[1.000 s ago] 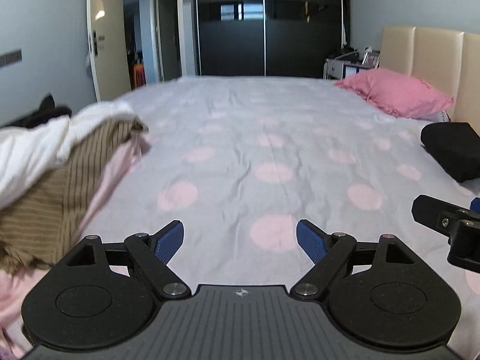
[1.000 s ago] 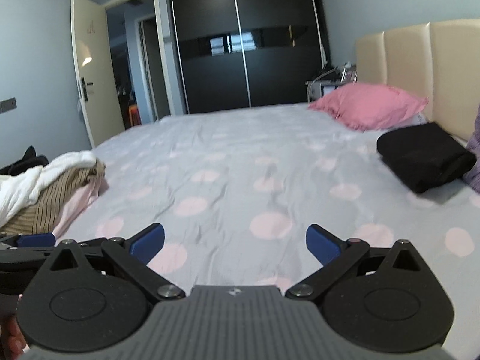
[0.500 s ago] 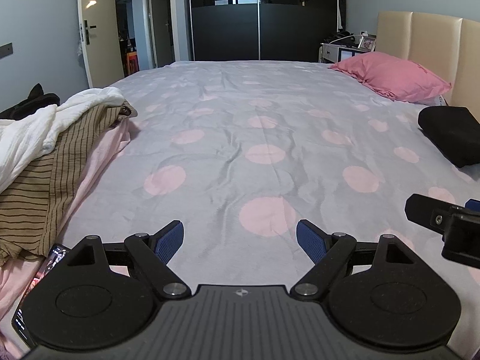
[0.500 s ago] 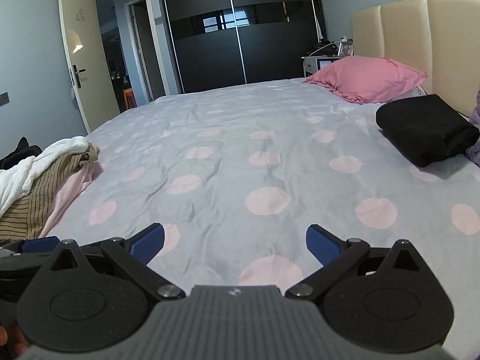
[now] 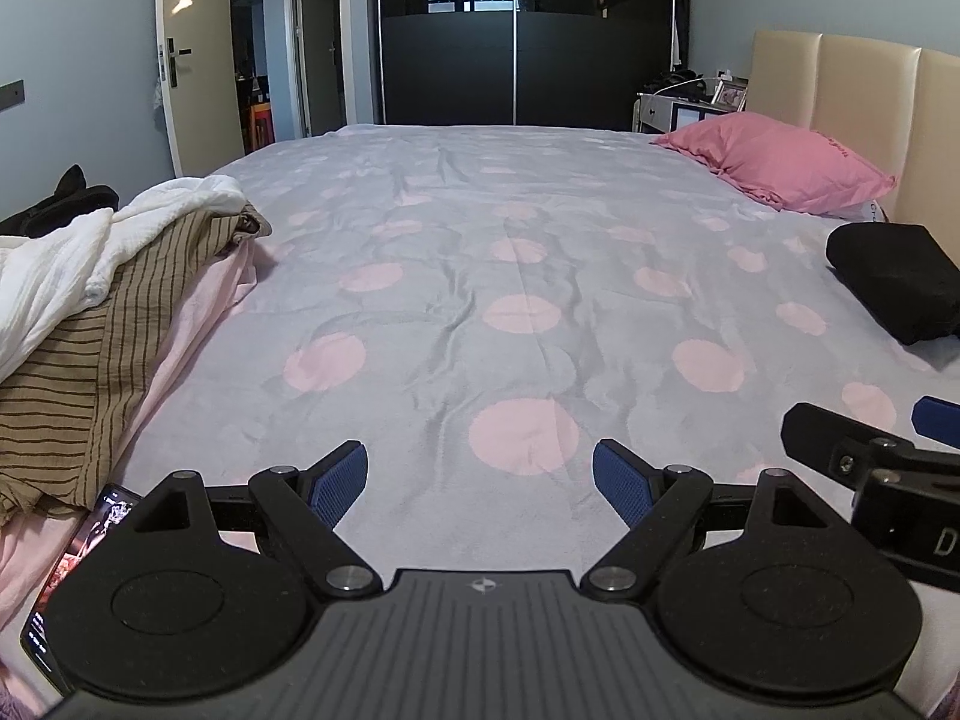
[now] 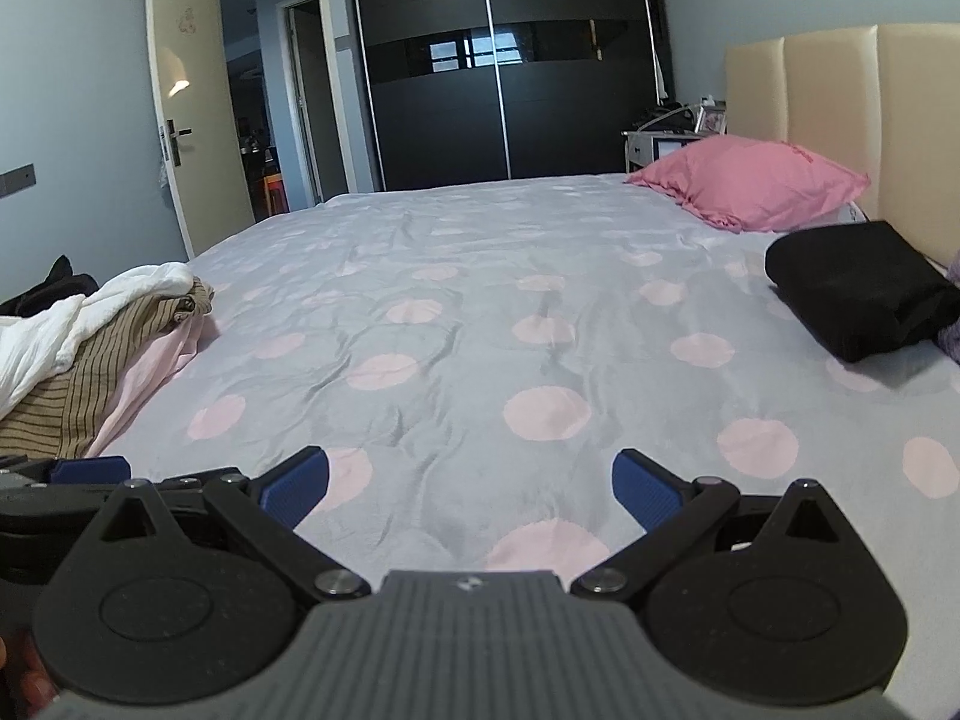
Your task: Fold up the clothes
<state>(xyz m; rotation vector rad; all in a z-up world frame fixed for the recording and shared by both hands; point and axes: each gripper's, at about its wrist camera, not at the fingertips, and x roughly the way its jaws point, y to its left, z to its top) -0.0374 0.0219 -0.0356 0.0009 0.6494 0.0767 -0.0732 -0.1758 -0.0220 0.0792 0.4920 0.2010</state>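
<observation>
Both views have dropped and levelled over the last second, so more of the near bed shows and a phone has come into sight at the left edge. Left tool [image 5: 480, 483] hangs low over the bed [image 5: 516, 276] with its blue pads spread wide and nothing between them; right tool [image 6: 469, 489] hangs just beside it on the right, likewise spread and empty.

Outward from the tools lies bare spotted sheet. The pile of clothes [image 5: 102, 312] lies to the near left: a white garment [image 5: 54, 264] on top, a brown striped one [image 5: 84, 384] under it, pale pink cloth lowest, with the phone [image 5: 84, 540] at its near edge. A folded black garment [image 6: 858, 288] sits far right, near the pink pillow [image 6: 756, 180].

Judging by this, folding has hardly begun on the pile. It lies left of both tools, running near to far along the bed's edge, and the left tool is nearer, so the reach should swing left.
</observation>
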